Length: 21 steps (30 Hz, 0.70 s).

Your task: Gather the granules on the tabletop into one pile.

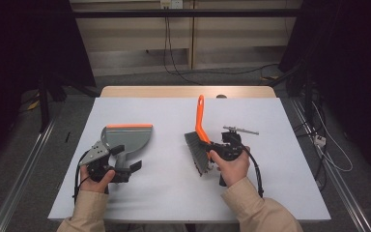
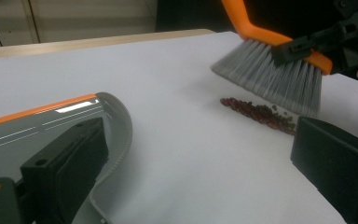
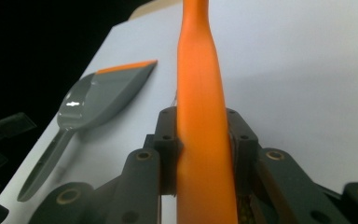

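High view has the whole setup on a white table [image 1: 174, 193]: a person with a gripper in each hand, sweeping job in progress. The right gripper [image 1: 218, 146] is clamped on the orange handle of the brush [image 1: 200, 130], and the right gripper view makes that plain, both jaws pressed flat against the orange plastic with no gap either side. The brush is tilted, grey bristles down on the table, handle pointing away from the person.

The grey dustpan [image 1: 128, 137] with the orange lip sits well to the left of the brush, lip facing away from the person. The left gripper [image 1: 125, 169] is down at the dustpan's handle, but here it gets murky. In the left gripper view the jaws stand well apart, one black jaw lying over the pan and the other off to the side over bare table, so they look open and not squeezing anything. The pan seems to be just resting flat.

Progress-wise: the left gripper view shows a little line of dark red crumbs [image 2: 256, 112] right under the brush bristles, on the side facing the dustpan. They look gathered into a row, but nothing is inside the dustpan as far as can be seen. So the pile looks formed, and the real work is left: push it across the gap to the dustpan and over the lip.
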Each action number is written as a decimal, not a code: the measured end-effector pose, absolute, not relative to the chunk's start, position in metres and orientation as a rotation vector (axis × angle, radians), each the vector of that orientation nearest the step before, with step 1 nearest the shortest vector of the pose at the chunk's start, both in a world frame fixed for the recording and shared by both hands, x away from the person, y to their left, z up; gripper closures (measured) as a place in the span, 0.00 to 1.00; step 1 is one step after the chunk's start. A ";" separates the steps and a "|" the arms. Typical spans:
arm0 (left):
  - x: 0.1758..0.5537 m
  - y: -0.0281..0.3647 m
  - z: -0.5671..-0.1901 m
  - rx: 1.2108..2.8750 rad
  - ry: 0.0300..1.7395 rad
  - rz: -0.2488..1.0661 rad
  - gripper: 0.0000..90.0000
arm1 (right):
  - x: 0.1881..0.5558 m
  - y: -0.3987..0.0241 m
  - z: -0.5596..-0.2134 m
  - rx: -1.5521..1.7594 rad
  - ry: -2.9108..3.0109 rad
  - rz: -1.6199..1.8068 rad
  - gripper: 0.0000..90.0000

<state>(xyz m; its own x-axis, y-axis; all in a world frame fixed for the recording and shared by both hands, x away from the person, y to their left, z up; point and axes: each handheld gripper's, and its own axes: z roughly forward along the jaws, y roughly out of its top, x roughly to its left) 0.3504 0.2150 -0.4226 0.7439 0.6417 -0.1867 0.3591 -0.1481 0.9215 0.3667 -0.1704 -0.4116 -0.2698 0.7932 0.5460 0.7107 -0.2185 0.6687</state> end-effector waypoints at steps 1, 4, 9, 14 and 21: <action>0.350 0.215 -0.423 1.760 0.791 0.297 0.04 | 0.368 -0.173 -0.409 1.834 1.915 1.519 0.79; 0.351 0.216 -0.423 1.759 0.791 0.299 0.04 | 0.374 -0.180 -0.405 1.746 1.942 1.519 0.79; 0.351 0.216 -0.423 1.758 0.794 0.298 0.04 | 0.387 -0.190 -0.403 1.530 2.030 1.465 0.79; 0.352 0.216 -0.423 1.761 0.795 0.299 0.04 | 0.402 -0.193 -0.405 1.290 2.176 1.338 0.79; 0.352 0.217 -0.424 1.756 0.801 0.299 0.04 | 0.423 -0.191 -0.411 0.984 2.285 1.263 0.79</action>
